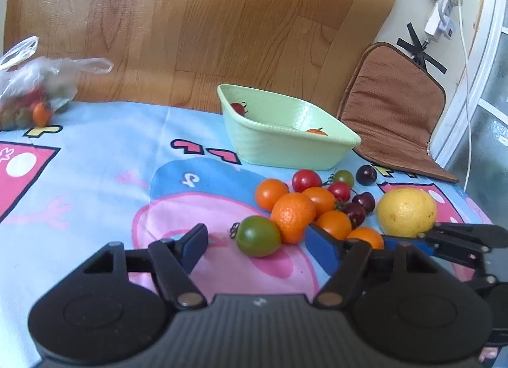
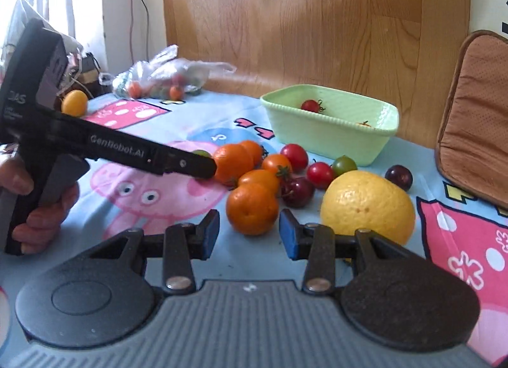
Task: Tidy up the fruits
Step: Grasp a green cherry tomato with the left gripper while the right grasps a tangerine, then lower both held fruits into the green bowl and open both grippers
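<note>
A pile of small fruits lies on the cartoon tablecloth: orange and red tomatoes, dark cherries, a tangerine (image 1: 293,217), a green tomato (image 1: 257,236) and a big yellow citrus (image 1: 407,211). A light green basket (image 1: 282,148) behind them holds a red tomato (image 1: 238,108) and an orange one (image 1: 316,131). My left gripper (image 1: 258,244) is open, its jaws on either side of the green tomato. My right gripper (image 2: 249,234) is open just before a small orange (image 2: 252,209), with the yellow citrus (image 2: 368,206) at its right. The basket (image 2: 330,139) stands farther back.
A plastic bag of fruit (image 1: 28,94) lies at the table's far left, also in the right wrist view (image 2: 165,78). A brown cushion (image 1: 397,107) leans at the right. A wooden panel (image 1: 206,24) backs the table. A yellow fruit (image 2: 74,102) lies far left.
</note>
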A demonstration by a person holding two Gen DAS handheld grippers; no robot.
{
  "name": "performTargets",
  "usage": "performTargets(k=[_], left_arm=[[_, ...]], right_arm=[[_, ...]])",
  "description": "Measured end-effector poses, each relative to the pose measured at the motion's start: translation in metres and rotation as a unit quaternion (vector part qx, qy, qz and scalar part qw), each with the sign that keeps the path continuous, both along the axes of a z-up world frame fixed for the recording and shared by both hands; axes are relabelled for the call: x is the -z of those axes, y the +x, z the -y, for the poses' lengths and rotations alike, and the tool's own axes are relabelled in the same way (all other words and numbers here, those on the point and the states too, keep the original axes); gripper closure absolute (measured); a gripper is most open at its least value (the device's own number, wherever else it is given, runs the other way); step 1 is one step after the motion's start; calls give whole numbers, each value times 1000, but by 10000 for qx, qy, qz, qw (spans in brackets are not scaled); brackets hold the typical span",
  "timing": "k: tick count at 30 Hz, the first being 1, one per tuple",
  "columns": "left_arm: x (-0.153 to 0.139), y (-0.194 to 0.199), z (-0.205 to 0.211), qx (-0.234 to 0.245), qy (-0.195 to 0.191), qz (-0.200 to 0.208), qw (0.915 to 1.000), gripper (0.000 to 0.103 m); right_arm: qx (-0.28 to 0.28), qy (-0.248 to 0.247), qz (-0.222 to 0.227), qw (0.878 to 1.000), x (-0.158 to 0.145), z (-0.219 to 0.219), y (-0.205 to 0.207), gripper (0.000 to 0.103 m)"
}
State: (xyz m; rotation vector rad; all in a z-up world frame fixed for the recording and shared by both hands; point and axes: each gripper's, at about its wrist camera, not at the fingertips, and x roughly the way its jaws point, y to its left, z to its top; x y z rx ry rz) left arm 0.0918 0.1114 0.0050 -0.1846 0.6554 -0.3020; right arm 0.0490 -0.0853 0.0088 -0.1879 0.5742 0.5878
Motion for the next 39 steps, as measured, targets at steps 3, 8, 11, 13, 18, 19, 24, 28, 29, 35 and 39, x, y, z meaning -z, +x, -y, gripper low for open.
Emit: performTargets(k=[3,8,11,13,18,19,24,28,29,35,39], left_arm=[[2,-4,2,126,-63,23,9999,56],[3,-26,12,206,187,25,9996,71],[5,-46,19,355,112,74,9993,71],[5,-57,25,445,81,93,9989,71],[1,-66,30,514,-23,112,9986,71],[-1,-64,29,489,-91,113,9987,71],[-22,-41,25,446,-488,242,9975,71],[-46,1,29,391,-473,489,9969,71],[-51,14,31,368,-465,531,9968,71],[-57,105,43,123,-285,301,9991,71],[-39,146,49,-58,-128,4,9999,71]], right_arm=[[5,81,-36,10000,1,-2,2,63],[-182,15,30,9998,0,0,-18,64],[-326,-9,117,9994,2,2,-34,64],[-383,25,122,9992,2,3,-42,64],[-319,310,-9,9990,-2,14,-45,64],[-264,369,-19,9990,-4,17,-44,64],[-169,785,82,9967,-21,31,-33,64],[9,870,376,9955,-44,42,5,64],[71,867,440,9952,-50,45,20,64],[308,670,201,9971,-67,51,123,64],[401,522,-238,9975,-50,47,170,64]])
